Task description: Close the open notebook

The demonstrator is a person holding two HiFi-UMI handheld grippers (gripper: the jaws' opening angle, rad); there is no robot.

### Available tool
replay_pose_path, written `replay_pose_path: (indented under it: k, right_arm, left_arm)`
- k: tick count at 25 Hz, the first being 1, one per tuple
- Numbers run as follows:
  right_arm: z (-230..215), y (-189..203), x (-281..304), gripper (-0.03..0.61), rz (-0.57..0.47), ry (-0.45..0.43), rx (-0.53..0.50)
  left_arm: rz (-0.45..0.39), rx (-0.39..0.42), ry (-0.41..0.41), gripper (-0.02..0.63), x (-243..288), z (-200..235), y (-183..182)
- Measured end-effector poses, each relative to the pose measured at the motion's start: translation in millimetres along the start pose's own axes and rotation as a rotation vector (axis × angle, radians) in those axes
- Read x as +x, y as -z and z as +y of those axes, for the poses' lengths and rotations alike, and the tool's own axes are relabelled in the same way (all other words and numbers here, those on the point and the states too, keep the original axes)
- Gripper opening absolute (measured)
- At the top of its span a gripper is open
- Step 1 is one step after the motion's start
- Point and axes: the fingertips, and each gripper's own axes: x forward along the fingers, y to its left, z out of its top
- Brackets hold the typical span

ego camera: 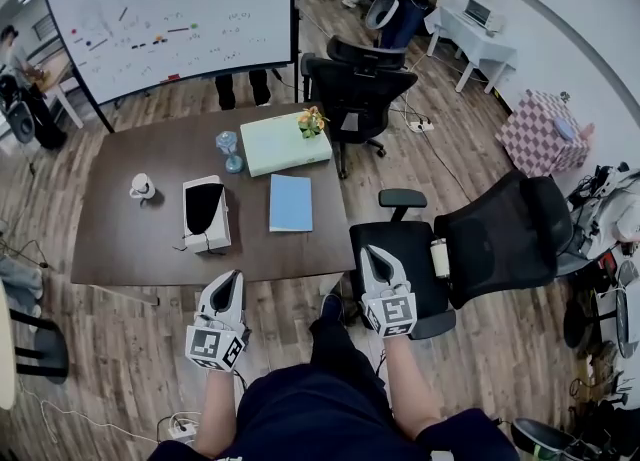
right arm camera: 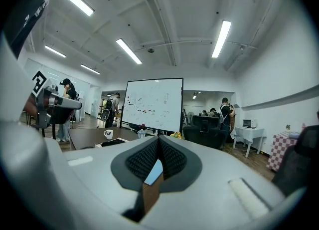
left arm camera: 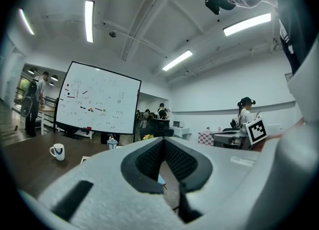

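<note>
One blue notebook (ego camera: 290,202) lies flat on the table (ego camera: 120,249), ahead of your jaws, between the two grippers' lines and well apart from both. Your left gripper (ego camera: 229,287) has its jaws pressed together with nothing between them; your right gripper (ego camera: 376,257) likewise. A white mug (ego camera: 141,187) stands ahead and left of the left jaws.

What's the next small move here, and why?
Probably reach the right gripper forward toward the notebook, opening its jaws: it and the left gripper are shut, short of the table, touching nothing, while the notebook lies flat ahead.
</note>
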Motion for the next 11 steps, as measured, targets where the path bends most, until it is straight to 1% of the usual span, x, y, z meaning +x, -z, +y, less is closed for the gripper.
replay_pose_path:
  k: [11]
  right_arm:
    - [3.6,-5.2,1.7,0.006,-0.003,-0.034,-0.028]
  left_arm:
    - [-0.015,0.001,-0.017,-0.005,4.6,1.0,2.9]
